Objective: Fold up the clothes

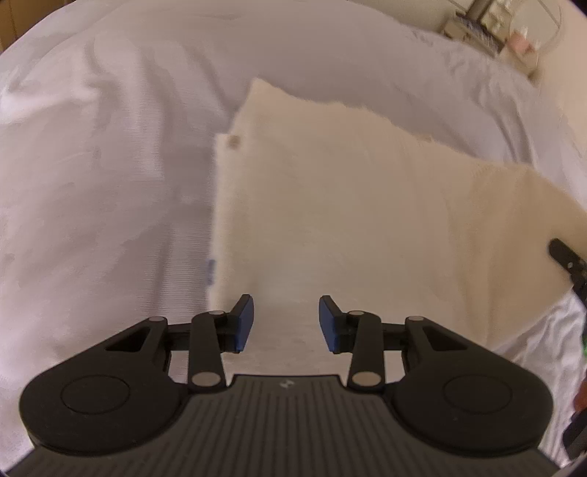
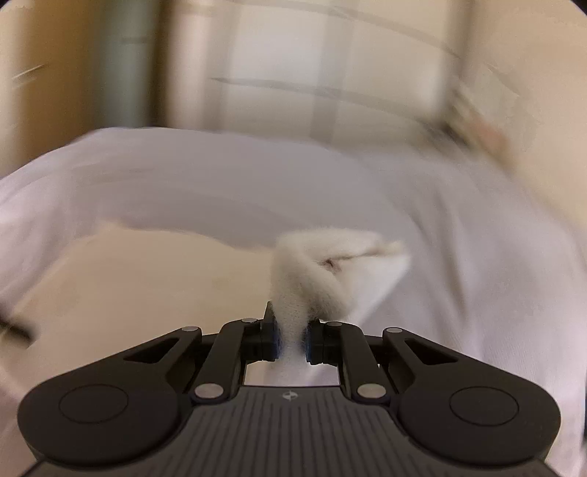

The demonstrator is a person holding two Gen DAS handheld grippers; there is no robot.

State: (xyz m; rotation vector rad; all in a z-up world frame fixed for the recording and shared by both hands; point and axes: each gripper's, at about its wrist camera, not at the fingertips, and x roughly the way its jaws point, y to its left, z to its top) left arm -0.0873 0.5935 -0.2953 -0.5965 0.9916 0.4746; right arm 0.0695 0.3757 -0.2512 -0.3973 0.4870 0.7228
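Observation:
A cream fleece garment (image 1: 348, 205) lies spread on a white bed sheet (image 1: 102, 190). In the left wrist view my left gripper (image 1: 286, 324) hovers over the garment's near part, its blue pads apart and nothing between them. In the right wrist view my right gripper (image 2: 291, 339) is shut on a bunched fold of the cream garment (image 2: 312, 271), which rises twisted above the pads while the rest of the cloth lies to the left. The right gripper's black tip (image 1: 565, 255) shows at the right edge of the left wrist view, at the garment's border.
The white sheet (image 2: 458, 238) covers the bed all around the garment. Beyond the bed are a pale wall with a window-like frame (image 2: 330, 73) and, far right in the left wrist view, a cluttered shelf (image 1: 491, 25). The right wrist view is blurred.

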